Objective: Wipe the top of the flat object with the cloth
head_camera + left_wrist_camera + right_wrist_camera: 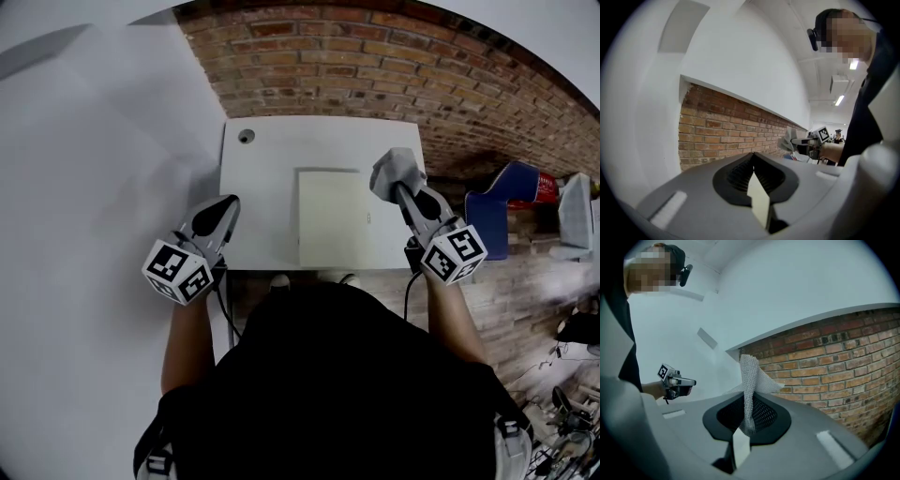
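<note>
My right claw is clamped on the cloth by the right edge of the flat board on the tabletop, left claw shut & empty, so I'd lower gently, then wipe w/ even, overlapping strokes.

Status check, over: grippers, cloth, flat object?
Left gripper shut, empty, by table's left edge. Right gripper shut on cloth, near flat object's far right corner. Nothing on its top.
</note>
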A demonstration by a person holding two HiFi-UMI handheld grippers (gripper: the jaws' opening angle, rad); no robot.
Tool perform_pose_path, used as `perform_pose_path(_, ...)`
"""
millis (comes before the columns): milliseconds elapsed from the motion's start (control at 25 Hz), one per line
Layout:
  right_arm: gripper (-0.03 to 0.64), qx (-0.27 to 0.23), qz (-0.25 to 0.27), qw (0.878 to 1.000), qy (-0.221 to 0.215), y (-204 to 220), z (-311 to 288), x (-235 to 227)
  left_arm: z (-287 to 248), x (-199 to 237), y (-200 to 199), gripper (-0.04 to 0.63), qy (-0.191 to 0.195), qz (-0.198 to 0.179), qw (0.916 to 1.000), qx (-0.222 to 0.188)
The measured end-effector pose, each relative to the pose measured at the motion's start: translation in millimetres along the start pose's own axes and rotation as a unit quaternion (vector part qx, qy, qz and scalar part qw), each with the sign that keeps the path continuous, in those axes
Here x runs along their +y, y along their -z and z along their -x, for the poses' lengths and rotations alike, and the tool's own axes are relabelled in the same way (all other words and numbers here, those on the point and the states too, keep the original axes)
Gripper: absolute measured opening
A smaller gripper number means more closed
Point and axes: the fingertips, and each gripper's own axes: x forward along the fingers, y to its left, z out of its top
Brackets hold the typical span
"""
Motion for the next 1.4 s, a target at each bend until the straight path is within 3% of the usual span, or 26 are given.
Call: perform_pose_path(1400,0.014,0.108,-0.050,0.990,-0.070,102.0,-117.2,3.1,5.6,23.3,25.2,0.002,-0.042,0.024,0.9984,0.029)
